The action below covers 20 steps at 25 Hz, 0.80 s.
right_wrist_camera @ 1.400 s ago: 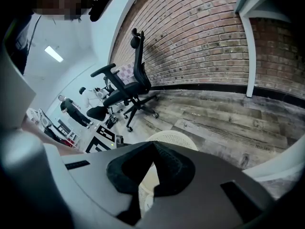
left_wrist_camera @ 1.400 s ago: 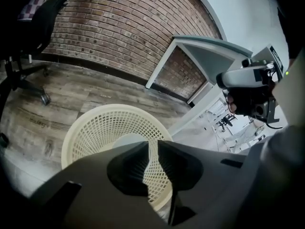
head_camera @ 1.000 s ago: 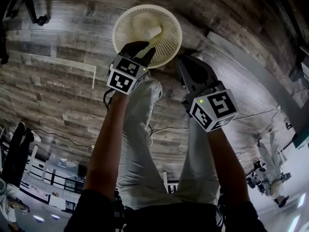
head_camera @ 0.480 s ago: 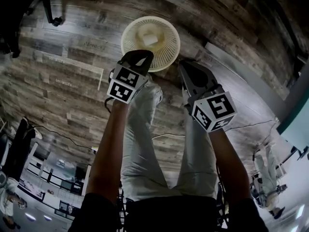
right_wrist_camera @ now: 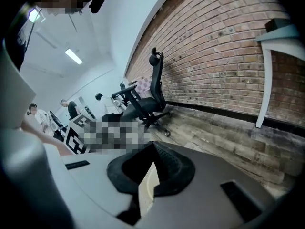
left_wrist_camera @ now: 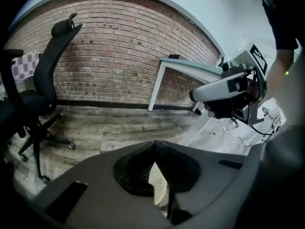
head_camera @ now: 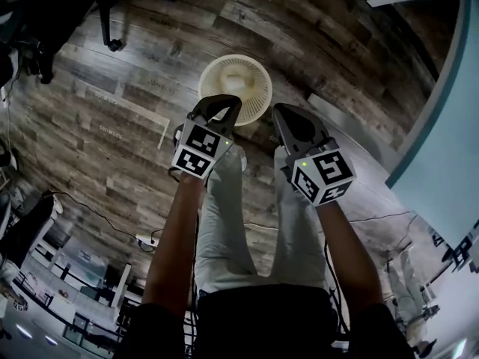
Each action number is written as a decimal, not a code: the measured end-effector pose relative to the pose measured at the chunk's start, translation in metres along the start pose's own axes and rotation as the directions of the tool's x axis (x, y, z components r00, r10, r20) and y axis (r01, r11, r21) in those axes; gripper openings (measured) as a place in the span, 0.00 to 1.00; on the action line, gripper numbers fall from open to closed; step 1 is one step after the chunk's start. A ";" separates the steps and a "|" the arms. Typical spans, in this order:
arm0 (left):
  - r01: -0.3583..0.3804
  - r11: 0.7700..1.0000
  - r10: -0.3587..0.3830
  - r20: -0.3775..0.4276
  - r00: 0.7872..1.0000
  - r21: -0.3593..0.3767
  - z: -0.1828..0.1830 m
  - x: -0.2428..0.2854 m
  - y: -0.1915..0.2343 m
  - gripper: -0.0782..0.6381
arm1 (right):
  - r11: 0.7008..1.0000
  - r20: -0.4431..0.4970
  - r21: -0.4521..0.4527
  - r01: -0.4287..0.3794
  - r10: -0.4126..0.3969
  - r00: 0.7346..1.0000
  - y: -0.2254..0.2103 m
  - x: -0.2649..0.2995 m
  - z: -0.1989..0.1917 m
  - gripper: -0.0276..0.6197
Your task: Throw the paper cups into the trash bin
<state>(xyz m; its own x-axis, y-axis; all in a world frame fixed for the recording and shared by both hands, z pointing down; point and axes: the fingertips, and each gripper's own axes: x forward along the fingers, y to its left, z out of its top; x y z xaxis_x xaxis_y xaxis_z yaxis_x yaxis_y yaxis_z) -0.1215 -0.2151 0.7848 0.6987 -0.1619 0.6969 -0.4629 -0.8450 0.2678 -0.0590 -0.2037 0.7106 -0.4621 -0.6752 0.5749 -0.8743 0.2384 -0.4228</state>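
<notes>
The left tool (head_camera: pixel 218 102) has just closed, empty; the right tool (head_camera: pixel 283 114) is pressed together. The bin (head_camera: pixel 254 73) lies below their tips.

Cream mesh trash bin (head_camera: pixel 258 99) — round, upright, on wooden floor (head_camera: pixel 112 111)

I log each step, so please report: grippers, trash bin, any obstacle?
Left gripper just closed, empty; right gripper shut, empty. Cream mesh trash bin on floor below, upright; contents unclear. Nothing blocking.

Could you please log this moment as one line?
left gripper: just closed, empty | right gripper: shut, empty | trash bin: upright on floor
</notes>
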 end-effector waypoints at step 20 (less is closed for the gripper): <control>-0.123 0.981 0.164 0.302 0.939 -0.150 0.158 -0.162 -0.076 0.12 | 0.968 0.066 -0.200 -0.151 0.167 0.984 0.083 -0.111 0.135 0.05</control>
<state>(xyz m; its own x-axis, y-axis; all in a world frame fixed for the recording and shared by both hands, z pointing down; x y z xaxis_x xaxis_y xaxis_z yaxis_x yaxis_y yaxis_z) -0.1133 -0.2053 0.5466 0.7452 -0.4445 0.4970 -0.6218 -0.7326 0.2771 -0.0605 -0.2037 0.5171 -0.5907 -0.6704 0.4491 -0.8065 0.4723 -0.3557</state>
